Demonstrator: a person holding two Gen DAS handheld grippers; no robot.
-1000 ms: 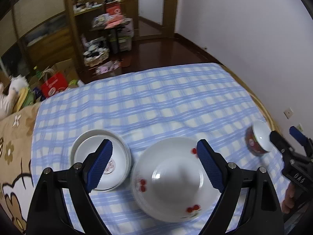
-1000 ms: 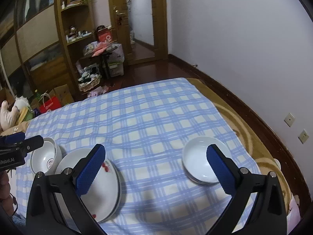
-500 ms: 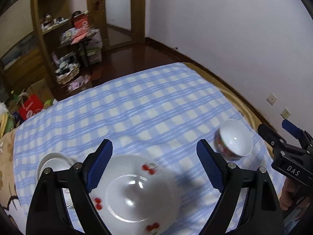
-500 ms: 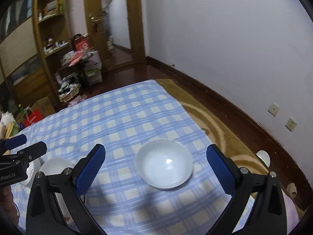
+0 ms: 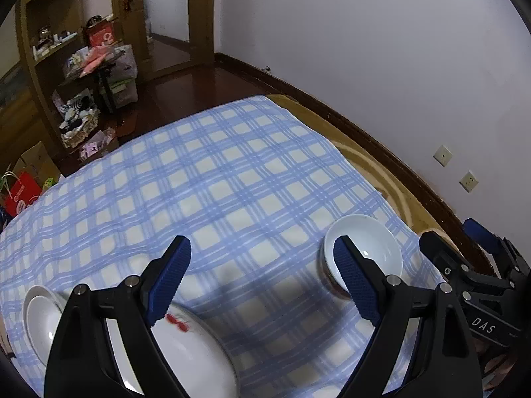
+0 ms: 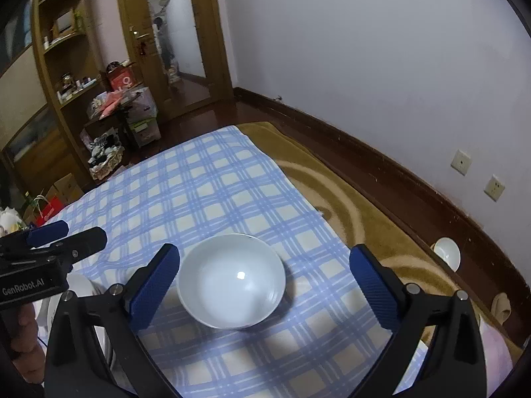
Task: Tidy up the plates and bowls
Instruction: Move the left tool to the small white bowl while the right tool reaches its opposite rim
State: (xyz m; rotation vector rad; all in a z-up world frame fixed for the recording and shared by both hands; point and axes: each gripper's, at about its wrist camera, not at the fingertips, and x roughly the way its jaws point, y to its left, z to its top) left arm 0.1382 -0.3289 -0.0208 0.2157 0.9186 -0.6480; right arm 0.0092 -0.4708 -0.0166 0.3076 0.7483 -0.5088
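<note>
Jaws both spread, ribbed blue pads (image 6: pixel 154 290); glossy round white bowl (image 6: pixel 231 280) between right pair.

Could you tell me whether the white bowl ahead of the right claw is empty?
Empty: the bowl sits upright, its bare white inside showing only glare.

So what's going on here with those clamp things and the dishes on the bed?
A person holds a two-finger gripper in each hand, sorting dishes on a blue checked blanket. The right gripper is open around a white bowl, not gripping it. The left gripper is open and empty above a cherry-patterned plate.
</note>
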